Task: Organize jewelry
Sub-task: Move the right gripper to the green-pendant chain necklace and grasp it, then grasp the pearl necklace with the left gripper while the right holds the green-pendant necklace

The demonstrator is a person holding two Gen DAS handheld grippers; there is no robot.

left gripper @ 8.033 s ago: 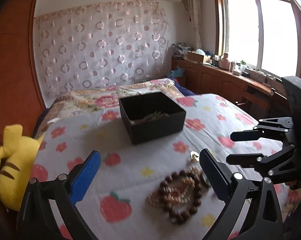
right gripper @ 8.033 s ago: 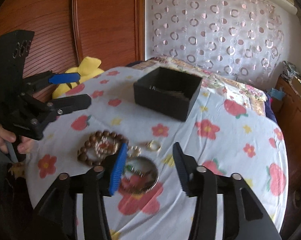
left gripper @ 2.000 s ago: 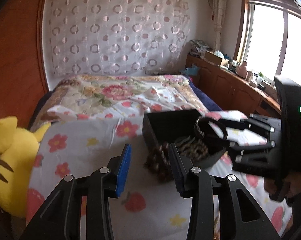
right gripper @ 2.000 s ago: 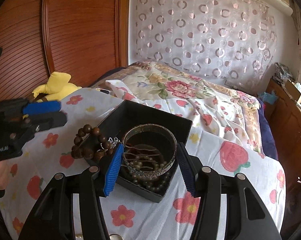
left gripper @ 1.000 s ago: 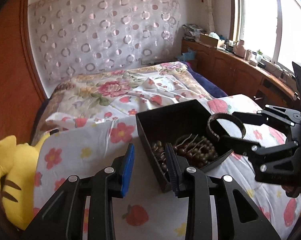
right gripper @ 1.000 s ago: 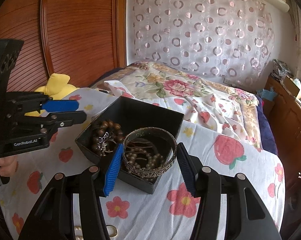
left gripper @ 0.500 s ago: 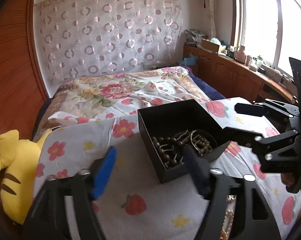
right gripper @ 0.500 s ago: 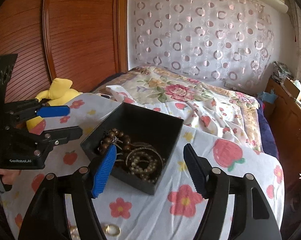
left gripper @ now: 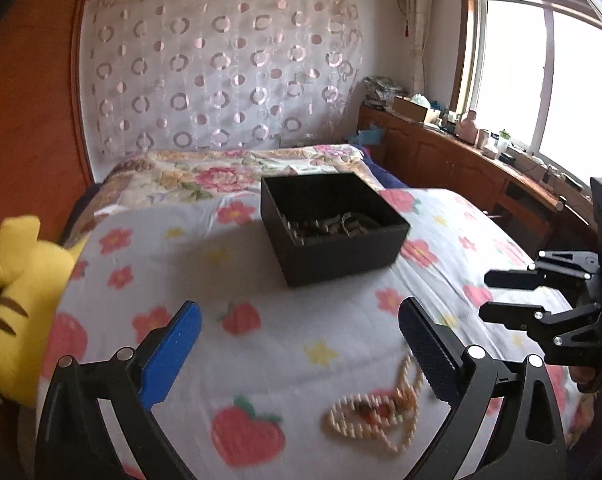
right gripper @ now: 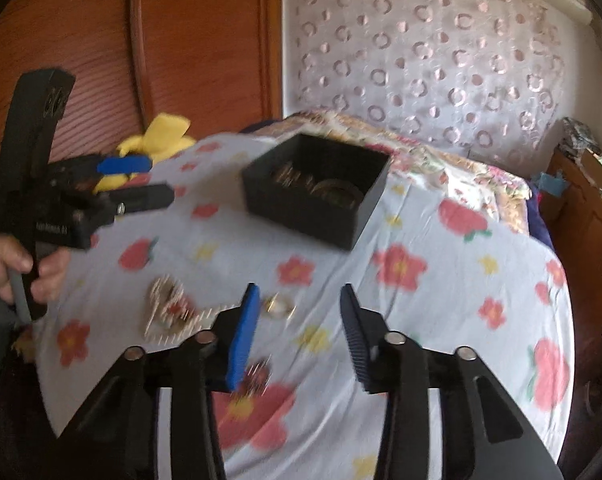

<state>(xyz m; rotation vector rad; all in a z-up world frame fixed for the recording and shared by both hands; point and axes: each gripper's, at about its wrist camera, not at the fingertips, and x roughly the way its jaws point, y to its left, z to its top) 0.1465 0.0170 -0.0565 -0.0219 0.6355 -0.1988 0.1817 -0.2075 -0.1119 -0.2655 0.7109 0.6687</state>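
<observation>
A black open box (left gripper: pixel 333 224) sits on the floral sheet and holds dark wooden beads and a metal bangle (right gripper: pixel 335 192); the box also shows in the right wrist view (right gripper: pixel 317 188). A pale pearl necklace (left gripper: pixel 375 406) lies tangled on the sheet between and just ahead of my left gripper's (left gripper: pixel 301 344) fingers; it also shows in the right wrist view (right gripper: pixel 169 308). A small gold ring (right gripper: pixel 279 305) lies just ahead of my right gripper (right gripper: pixel 297 336). Both grippers are open and empty, held back from the box. The views are motion-blurred.
A yellow plush toy (left gripper: pixel 17 308) lies at the left edge of the bed by the wooden headboard (right gripper: pixel 101 60). A wooden cabinet with clutter (left gripper: pixel 461 160) runs under the window on the right. The sheet drops off at the bed's near edges.
Both grippers have opened, dropped the wooden beads and the bangle into the box, and pulled back from it toward the pearl necklace and ring.
</observation>
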